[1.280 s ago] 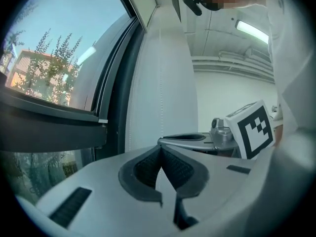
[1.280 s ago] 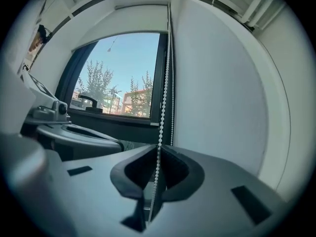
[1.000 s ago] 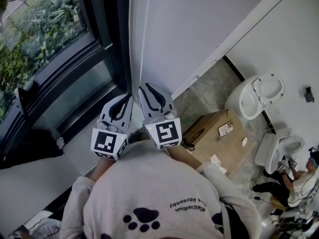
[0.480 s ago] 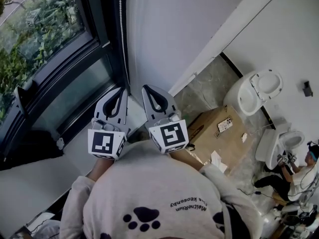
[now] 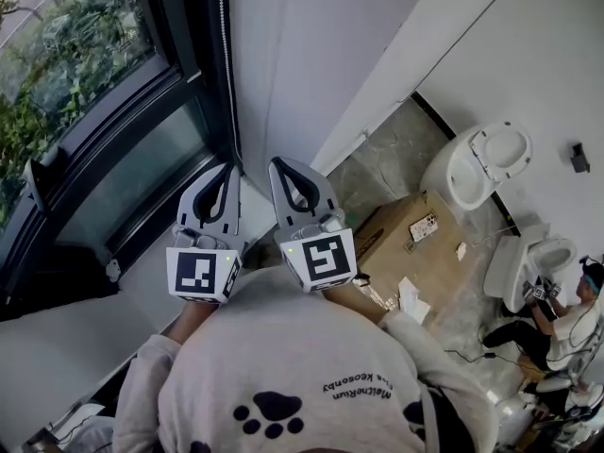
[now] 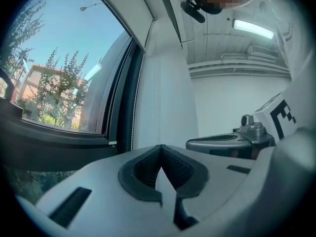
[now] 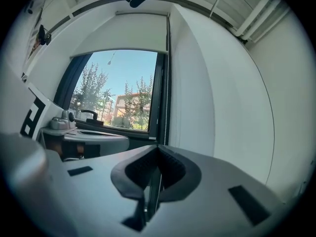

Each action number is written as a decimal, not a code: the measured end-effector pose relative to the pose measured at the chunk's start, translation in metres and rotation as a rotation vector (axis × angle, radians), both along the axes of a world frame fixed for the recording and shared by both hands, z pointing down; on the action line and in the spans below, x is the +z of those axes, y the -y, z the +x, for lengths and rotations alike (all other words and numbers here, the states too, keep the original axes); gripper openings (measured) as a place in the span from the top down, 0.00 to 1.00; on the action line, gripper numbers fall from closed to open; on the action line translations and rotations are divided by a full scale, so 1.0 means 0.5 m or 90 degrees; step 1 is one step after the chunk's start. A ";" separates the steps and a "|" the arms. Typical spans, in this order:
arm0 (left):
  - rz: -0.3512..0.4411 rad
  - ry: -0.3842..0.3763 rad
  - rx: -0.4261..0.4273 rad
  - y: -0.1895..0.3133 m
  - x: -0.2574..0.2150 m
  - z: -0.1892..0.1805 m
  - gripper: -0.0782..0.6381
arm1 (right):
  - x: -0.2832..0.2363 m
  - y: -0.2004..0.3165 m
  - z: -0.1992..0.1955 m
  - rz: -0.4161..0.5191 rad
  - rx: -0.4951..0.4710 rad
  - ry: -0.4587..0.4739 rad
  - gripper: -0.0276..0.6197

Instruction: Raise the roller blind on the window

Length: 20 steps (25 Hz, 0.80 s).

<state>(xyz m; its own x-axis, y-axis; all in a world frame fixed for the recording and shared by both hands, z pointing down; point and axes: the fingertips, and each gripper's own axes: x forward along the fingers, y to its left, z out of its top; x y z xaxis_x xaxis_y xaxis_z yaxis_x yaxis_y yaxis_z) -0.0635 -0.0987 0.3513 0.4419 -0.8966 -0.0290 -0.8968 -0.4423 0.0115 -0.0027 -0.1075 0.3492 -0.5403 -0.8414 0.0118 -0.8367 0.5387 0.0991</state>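
The left gripper (image 5: 226, 173) and the right gripper (image 5: 279, 168) are held side by side, close together and pointing the same way, towards the corner where the window (image 5: 75, 64) meets the white wall (image 5: 311, 45). In its own view the left gripper (image 6: 160, 149) has its jaws closed tip to tip with nothing clamped between them; only the pale wall shows through the hollow behind the tips. The right gripper (image 7: 158, 148) likewise has its jaws pressed together at the tips and carries nothing. The bead chain (image 5: 224, 64) hangs down the dark window frame just ahead of both claws, its lower end falling in the gap between the two sets of tips and touching neither. From the right gripper the chain (image 7: 166, 83) runs straight up beyond the jaw tips, just beside the frame. The roller blind (image 7: 133, 33) sits high above and ahead of that claw, covering only the top of the glass. A cardboard box (image 5: 406, 243) lies on the floor to the right of the right gripper.
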 end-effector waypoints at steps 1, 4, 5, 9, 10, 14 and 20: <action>0.002 0.001 0.002 -0.003 -0.001 0.002 0.88 | -0.002 -0.002 0.002 0.002 0.003 -0.001 0.94; 0.008 0.006 0.007 -0.010 -0.003 0.009 0.88 | -0.011 -0.009 0.004 0.014 0.006 -0.001 0.94; 0.008 0.007 0.007 -0.012 -0.003 0.010 0.88 | -0.013 -0.012 0.004 0.016 0.006 0.002 0.94; 0.006 0.004 0.005 -0.020 -0.005 0.013 0.88 | -0.016 -0.021 0.005 0.018 0.007 0.007 0.94; 0.006 0.004 0.004 -0.022 -0.006 0.013 0.88 | -0.017 -0.023 0.005 0.018 0.007 0.003 0.94; 0.012 0.007 0.006 -0.024 -0.009 0.015 0.88 | -0.016 -0.025 0.003 0.011 0.008 0.011 0.95; 0.015 -0.001 -0.002 -0.021 -0.010 0.015 0.88 | -0.021 -0.018 0.002 0.014 0.006 0.028 0.94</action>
